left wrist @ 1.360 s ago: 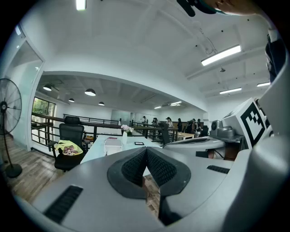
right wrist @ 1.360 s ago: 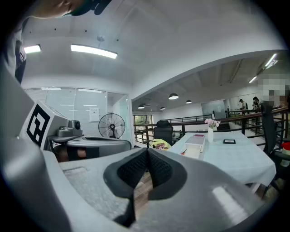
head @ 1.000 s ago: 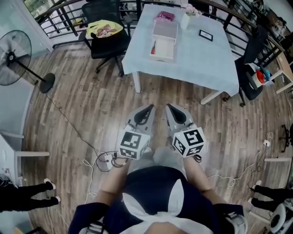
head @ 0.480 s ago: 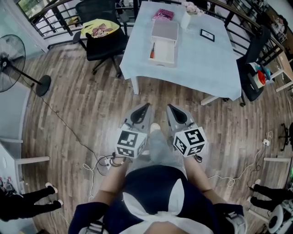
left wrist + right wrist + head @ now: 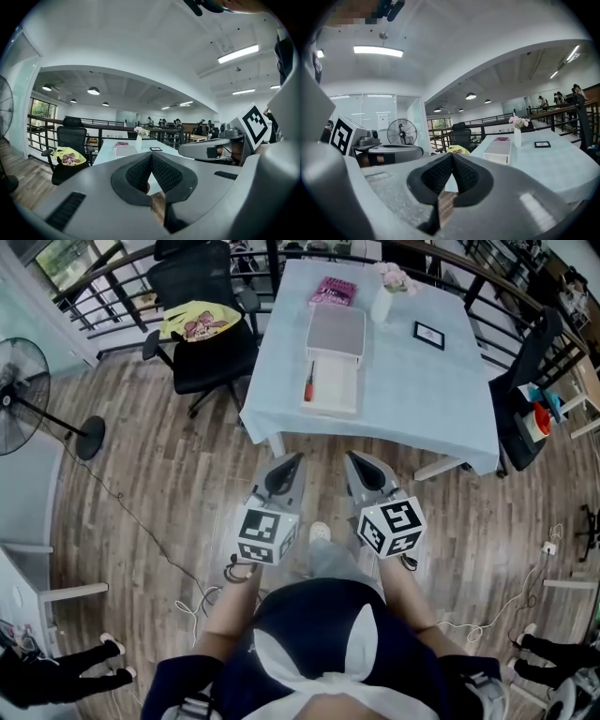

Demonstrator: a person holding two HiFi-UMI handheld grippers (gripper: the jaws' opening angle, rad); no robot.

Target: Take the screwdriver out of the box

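Far off to the left of the left gripper [image 5: 296, 458], a pedestal fan [image 5: 21, 382] is standing on the wooden floor [image 5: 159, 474]. Nearer in, ahead and to that gripper's left, a black office chair [image 5: 202, 343] is carrying a yellow printed cloth [image 5: 199, 320]. The left gripper is hovering over the floor, short of the tabletop [image 5: 422, 390], with its jaws pressing together and nothing between them. Well ahead of both grippers, the white box [image 5: 336, 388] is lying open on the light blue tabletop, with its lid [image 5: 337, 331] lying flat on the far side. The screwdriver [image 5: 307, 382], red-handled, is lying inside the box along its left edge, well apart from either gripper. Beyond the box, a pink packet [image 5: 334, 290], a white vase of flowers [image 5: 382, 292] and a small dark frame [image 5: 428, 334] are sitting on the tabletop. The right gripper [image 5: 349, 457] is hovering just beside the left one, pointing the same way toward the tabletop. Its jaws are likewise clenching on nothing, and its marker cube [image 5: 394, 526] is facing up at the person's end.
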